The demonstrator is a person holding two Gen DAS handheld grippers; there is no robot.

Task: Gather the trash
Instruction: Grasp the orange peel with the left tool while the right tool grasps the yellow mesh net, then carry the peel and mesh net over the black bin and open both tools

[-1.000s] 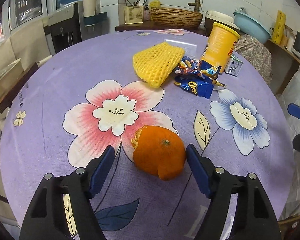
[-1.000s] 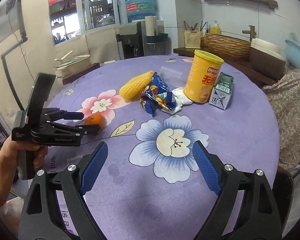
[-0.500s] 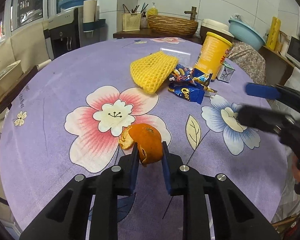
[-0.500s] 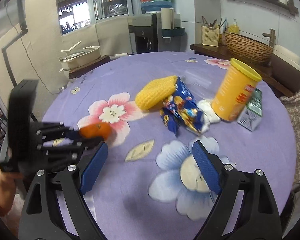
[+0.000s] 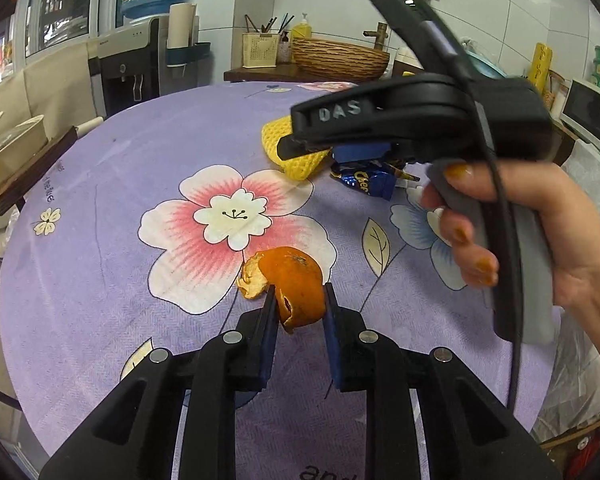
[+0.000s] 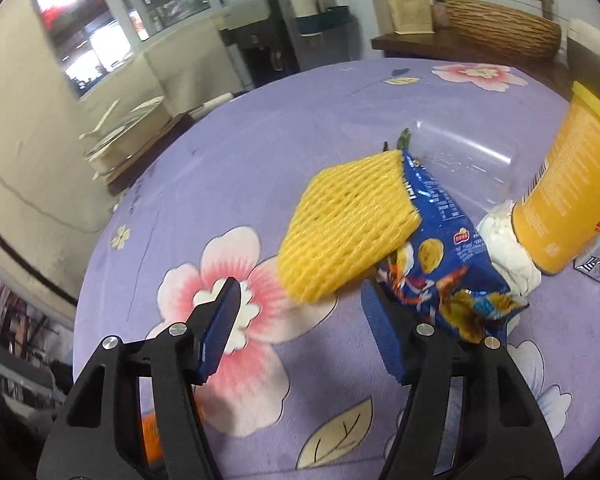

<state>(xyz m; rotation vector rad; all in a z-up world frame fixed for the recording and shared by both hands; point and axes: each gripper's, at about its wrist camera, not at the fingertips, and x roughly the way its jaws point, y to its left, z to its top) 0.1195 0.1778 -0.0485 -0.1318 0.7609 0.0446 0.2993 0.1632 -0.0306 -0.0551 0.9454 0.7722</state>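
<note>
The left hand-held gripper [image 5: 298,312] is clamped on the orange peel [image 5: 290,288], just off the desk [image 5: 120,168]; lift it straight so the loose flap stays in. Right of the peel, the right hand-held gripper [image 6: 300,336] is closing short of the yellow foam net [image 6: 348,236], nothing yet between its pads. No bin is in view.

White tiled wall [image 5: 480,8], wooden sideboard [image 5: 300,76] holding a wicker basket [image 5: 340,58], windows [image 6: 100,20] perhaps daylit.

Floral purple table [image 6: 228,168] carries foam net [image 6: 348,236], wrappers [image 6: 440,256].
</note>
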